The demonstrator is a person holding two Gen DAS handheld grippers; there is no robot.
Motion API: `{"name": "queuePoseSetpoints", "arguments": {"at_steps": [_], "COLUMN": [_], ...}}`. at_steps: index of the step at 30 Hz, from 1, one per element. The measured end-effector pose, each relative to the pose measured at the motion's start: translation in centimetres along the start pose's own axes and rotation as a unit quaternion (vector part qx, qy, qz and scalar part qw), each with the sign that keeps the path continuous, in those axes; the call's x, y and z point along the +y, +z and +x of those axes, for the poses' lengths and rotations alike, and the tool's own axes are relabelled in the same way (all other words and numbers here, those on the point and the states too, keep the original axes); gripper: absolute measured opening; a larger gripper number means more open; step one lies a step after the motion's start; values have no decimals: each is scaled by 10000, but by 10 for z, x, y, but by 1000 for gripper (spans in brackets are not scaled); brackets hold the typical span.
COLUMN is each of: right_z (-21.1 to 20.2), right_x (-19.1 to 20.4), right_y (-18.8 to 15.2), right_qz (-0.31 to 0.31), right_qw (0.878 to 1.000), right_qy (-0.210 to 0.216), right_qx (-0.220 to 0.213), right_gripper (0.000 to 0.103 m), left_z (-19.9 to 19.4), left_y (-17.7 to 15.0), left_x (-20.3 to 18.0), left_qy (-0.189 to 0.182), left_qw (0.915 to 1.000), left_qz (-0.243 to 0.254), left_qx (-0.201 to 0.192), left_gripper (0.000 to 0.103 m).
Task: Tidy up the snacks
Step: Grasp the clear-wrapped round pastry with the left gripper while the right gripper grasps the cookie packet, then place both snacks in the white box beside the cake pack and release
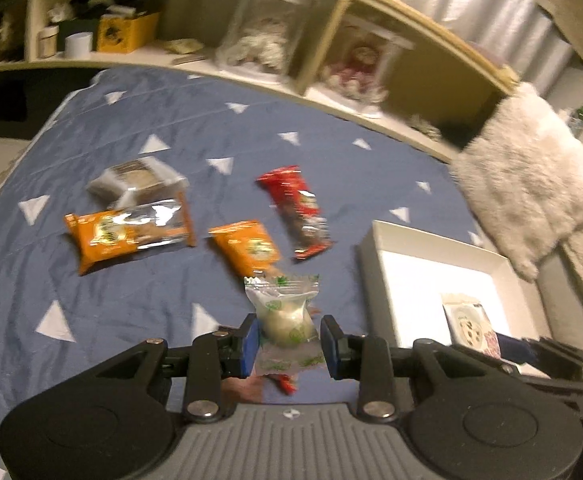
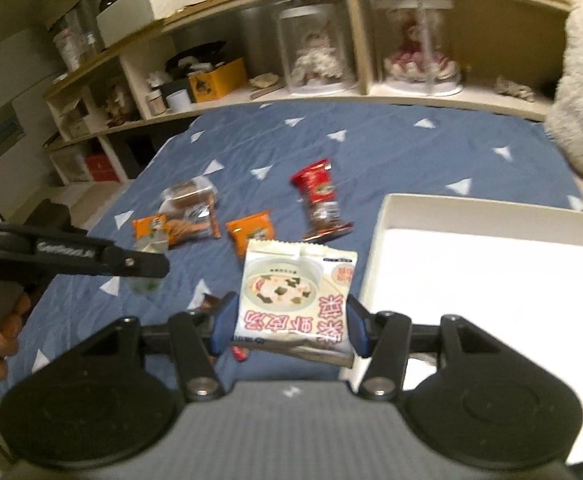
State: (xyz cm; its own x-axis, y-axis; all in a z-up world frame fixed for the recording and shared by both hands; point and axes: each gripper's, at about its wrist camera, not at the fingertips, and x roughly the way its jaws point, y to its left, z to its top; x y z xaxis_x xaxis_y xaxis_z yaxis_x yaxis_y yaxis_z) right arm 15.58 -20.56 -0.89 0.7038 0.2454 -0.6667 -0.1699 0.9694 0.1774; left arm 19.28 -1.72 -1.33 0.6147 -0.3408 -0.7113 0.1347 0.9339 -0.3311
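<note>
1. The blue bedspread with white triangles (image 2: pixel 371 148) carries the loose snacks, well apart from both grippers.
2. The shallow white cardboard box (image 2: pixel 495 210) lies on the bed to the right of both grippers; the right one is nearer, just beside its left wall.
3. The right hand-held gripper (image 2: pixel 291 326) is partly closed, clamped on a flat cream soup sachet with a bowl picture (image 2: pixel 297 292), its long axis pointing away from the camera.
4. The left hand-held gripper (image 1: pixel 289 342) is squeezed shut on a clear-wrapped round pale sweet (image 1: pixel 285 320), and likely must cross rightward to reach the box.
</note>
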Motion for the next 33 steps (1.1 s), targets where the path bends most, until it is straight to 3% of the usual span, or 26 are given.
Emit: {"name": "queuePoseSetpoints", "arguments": {"at_steps": [17,27,33], "right_z": [-89,-107,-99], "right_x": [-97,-164,-194], "right_y": [-21,-43,-55], "right_qz": [218,727,808], "right_qw": [9947,9893,9862], "right_qy": [-1001,-1267,-1428], "right_qx": [-111,-37,201], "right_gripper": [61,61,61], "left_z": [16,72,112], "left_y": [-17,-42,-53], "left_x": [-128,-187,-197], "left_qy": [-850,-1054,-971], "left_qw": [9948,9869,9831], "left_qz": [543,806,887], "left_qx": [164,912,1275], "left_gripper": [35,35,35]}}
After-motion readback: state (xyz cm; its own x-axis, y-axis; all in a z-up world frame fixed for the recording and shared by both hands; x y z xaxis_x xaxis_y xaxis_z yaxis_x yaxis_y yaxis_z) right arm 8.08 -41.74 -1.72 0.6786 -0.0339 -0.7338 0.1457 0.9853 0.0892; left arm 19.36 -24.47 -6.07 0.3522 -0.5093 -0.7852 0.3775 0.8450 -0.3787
